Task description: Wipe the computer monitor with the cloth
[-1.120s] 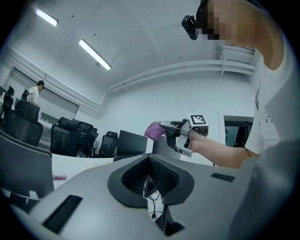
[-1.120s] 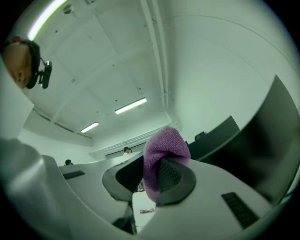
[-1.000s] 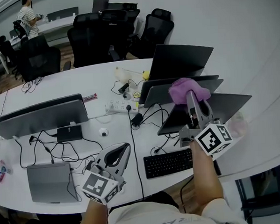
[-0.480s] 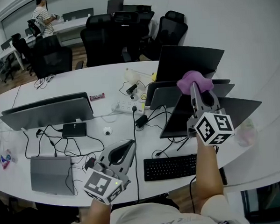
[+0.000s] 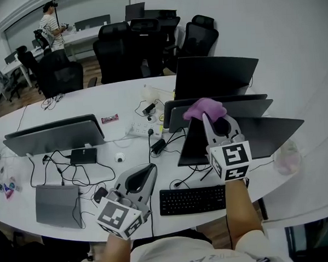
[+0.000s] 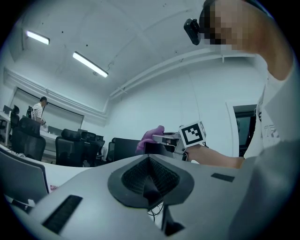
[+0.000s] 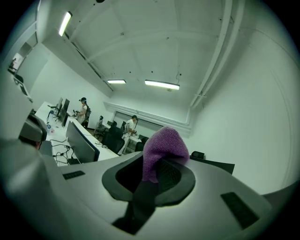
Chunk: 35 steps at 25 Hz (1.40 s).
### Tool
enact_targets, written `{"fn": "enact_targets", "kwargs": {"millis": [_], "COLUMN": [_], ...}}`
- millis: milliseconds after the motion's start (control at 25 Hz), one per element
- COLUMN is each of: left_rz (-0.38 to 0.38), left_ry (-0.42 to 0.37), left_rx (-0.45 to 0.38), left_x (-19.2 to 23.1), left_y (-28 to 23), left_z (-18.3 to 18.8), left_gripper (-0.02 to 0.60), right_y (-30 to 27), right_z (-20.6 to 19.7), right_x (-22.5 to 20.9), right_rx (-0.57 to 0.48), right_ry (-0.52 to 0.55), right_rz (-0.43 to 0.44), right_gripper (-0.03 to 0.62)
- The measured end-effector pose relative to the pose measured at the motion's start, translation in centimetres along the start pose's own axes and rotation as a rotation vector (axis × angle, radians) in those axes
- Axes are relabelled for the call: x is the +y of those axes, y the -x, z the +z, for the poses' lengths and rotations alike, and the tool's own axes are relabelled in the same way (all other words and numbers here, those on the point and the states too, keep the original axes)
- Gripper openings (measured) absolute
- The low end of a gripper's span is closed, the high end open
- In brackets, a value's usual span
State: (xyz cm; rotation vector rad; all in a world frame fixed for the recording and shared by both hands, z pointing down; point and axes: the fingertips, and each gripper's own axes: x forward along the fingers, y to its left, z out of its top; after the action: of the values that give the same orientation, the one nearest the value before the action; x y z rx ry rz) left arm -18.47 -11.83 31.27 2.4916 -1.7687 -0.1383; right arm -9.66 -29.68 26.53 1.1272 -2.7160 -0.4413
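Our right gripper [image 5: 209, 116] pinches the purple cloth [image 5: 204, 106] up by the computer monitor [image 5: 245, 106].

In the head view, right of the middle of the frame, we hold the cloth at the top edge of the monitor, with more dark screens in front of it and behind it. Our left gripper [image 5: 148, 170] waits low in the frame, left of the keyboard [image 5: 192, 200], over the white table [image 5: 118, 92]. In the left gripper view, its jaws are pressed together in the lower middle with nothing between them. The cloth [image 6: 152, 137] and the right gripper's marker cube [image 6: 192, 134] show just above them. In the right gripper view, in the middle of the frame, the jaws are closed on the cloth [image 7: 164, 149], which sticks up out of them in a soft lump.
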Motion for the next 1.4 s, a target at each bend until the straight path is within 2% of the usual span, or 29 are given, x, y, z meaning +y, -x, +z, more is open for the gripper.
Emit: {"fn": "enact_targets", "kwargs": {"millis": [160,600,880,1400], "left_rz": [-0.001,-0.004,-0.024,-0.075], "left_ry": [-0.022,-0.05,-0.052,-0.068], "left_rx": [0.002,0.003,0.003,0.026], "left_x": [-1.4,-6.1,-9.6,-14.9], "left_y": [-1.4,-6.0,-9.5,-14.8], "left_z": [0.4,0.3,-0.6,-1.4], "left_gripper": [0.005,0.005,0.005,0.005], "right_y": [0.9,3.7,5.5,9.3], "right_z": [-0.5,-2.9,-4.5,-7.4], "right_x": [-0.9,-6.5,-10.6,-18.3], "right_rx": [0.006,0.008,0.012,0.026], "right_ry": [0.044,0.048,0.085,0.075], "right_rz": [0.011,0.012,0.0,-0.062], "right_gripper": [0.055,0.055,0.055,0.055]}}
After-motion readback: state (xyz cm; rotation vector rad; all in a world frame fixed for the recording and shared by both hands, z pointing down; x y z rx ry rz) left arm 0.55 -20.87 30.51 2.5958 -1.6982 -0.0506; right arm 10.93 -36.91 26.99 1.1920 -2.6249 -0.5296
